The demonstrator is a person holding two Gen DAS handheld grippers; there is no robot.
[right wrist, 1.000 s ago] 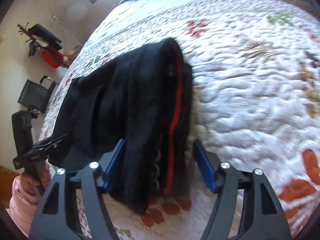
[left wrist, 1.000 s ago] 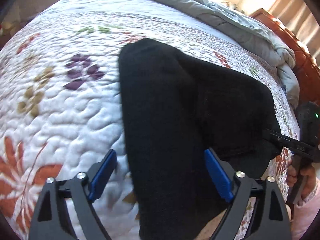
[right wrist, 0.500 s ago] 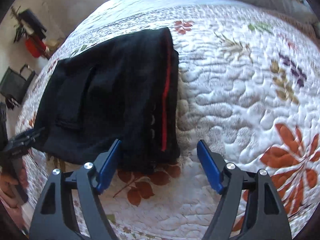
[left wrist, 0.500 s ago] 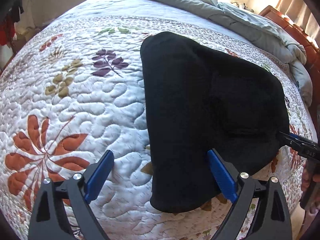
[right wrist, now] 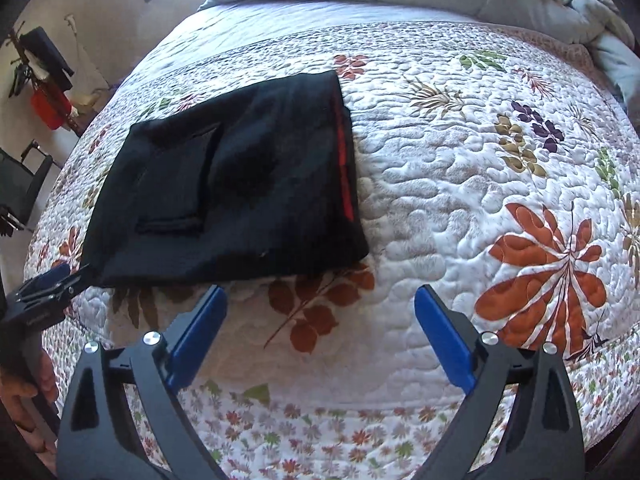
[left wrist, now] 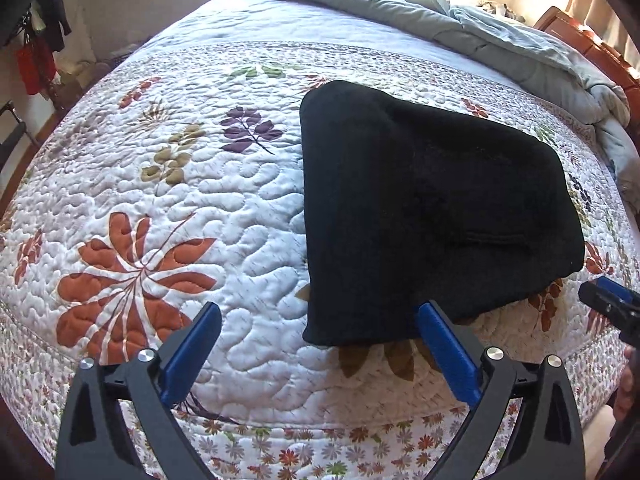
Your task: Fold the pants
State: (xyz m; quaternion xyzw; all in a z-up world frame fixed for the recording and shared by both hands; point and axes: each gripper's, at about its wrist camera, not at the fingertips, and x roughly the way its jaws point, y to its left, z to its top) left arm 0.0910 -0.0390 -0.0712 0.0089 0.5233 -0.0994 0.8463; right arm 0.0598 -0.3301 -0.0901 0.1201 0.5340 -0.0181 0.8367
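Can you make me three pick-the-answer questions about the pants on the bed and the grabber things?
1. Where are the black pants?
A) on the floral quilt
B) on the floor
C) on a chair

2. What colour is the stripe on them?
A) yellow
B) red
C) green

3. How is the right gripper?
A) shut on the pants
B) open, holding nothing
C) shut on the quilt

Answers: 1 A, the pants lie folded on the quilt; 2 B, a red line runs along one edge; 3 B, its blue fingers stand wide apart above bare quilt.
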